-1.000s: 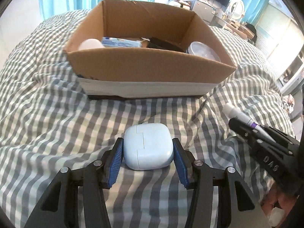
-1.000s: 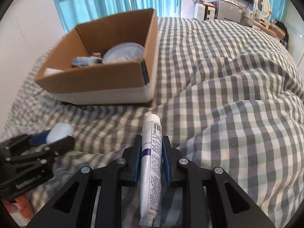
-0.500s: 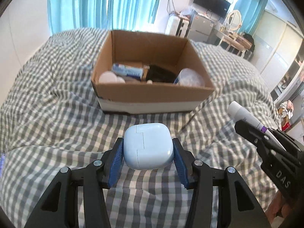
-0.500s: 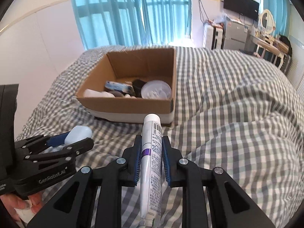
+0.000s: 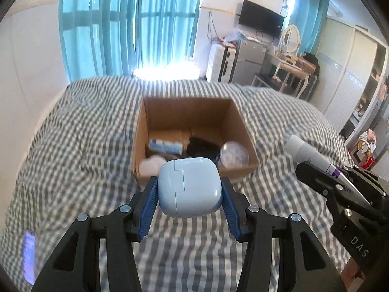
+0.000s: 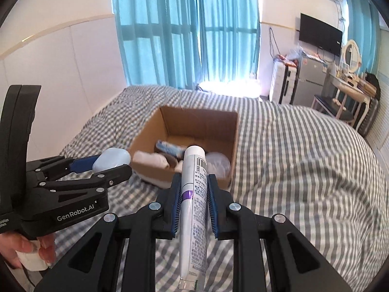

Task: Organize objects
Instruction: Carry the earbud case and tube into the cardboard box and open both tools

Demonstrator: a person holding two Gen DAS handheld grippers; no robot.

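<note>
My left gripper is shut on a pale blue earbud case and holds it in the air, short of an open cardboard box on the bed. My right gripper is shut on a white tube with a purple band and holds it up, cap towards the box. The box holds a blue-white packet, a black item, a clear round lid and a pale pink item. Each gripper shows in the other's view: the right, the left.
The bed is covered by a grey-white checked quilt. A purple-lit phone lies on the quilt at the left. Teal curtains, a wall TV, a small fridge and a dressing table stand beyond the bed.
Both grippers have risen well above the quilt with their objects. The box now looks smaller and lower in both views, and more of the room shows.
</note>
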